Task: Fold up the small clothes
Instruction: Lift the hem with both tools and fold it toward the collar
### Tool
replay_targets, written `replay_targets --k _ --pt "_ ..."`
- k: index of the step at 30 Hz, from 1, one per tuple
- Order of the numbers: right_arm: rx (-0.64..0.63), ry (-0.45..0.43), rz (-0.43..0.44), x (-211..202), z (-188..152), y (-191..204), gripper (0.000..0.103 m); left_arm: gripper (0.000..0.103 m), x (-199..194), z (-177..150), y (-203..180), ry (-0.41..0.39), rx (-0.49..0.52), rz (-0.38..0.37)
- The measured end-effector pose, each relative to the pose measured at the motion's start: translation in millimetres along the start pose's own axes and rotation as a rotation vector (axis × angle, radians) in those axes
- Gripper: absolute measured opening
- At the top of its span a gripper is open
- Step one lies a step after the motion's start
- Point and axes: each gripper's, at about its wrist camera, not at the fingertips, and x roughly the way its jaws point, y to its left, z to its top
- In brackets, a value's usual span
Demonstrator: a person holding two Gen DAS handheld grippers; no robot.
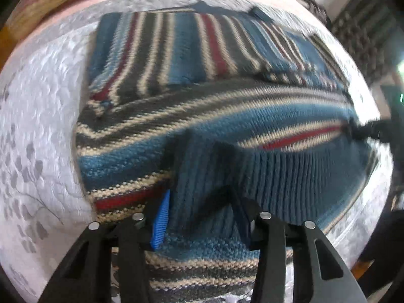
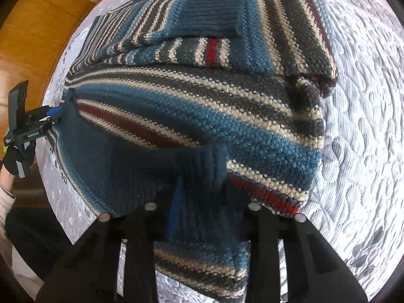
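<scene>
Two close wrist views from opposite ends of one sweater (image 1: 214, 131)

i'm working over a round table (image 2: 358, 116) covered with a pale grey quilted cloth (image 1: 48, 116) that has a leafy branch print near its edge. on the cloth lies one striped knit sweater (image 2: 192, 116), blue, dark grey, cream and red, partly folded over itself, its ribbed hem toward me. a pink band of the table rim (image 1: 83, 5) shows past the cloth.
</scene>
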Motion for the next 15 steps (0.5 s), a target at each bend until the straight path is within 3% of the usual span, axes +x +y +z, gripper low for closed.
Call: replay_targets --k 7,10,11,15 --pt "0.006 -0.002 0.008 4.6 -0.1 -3.8 0.037 0.052 9.0 2.7 -1.0 -0.002 -0.027 0.01" --pt "-0.047 -0.011 -0.021 1.6 0.0 6.0 0.024 0.05 10.0 4.9 -5.9 -0.006 -0.019 0.023" --pt "-0.053 -0.013 -0.007 0.7 0.0 7.9 0.015 0.043 9.7 5.8 -9.6 -0.01 -0.009 0.029" --pt "-0.087 -0.034 0.017 -7.4 -2.4 14.7 0.013 0.014 5.4 10.5 -28.8 -0.024 0.043 0.046"
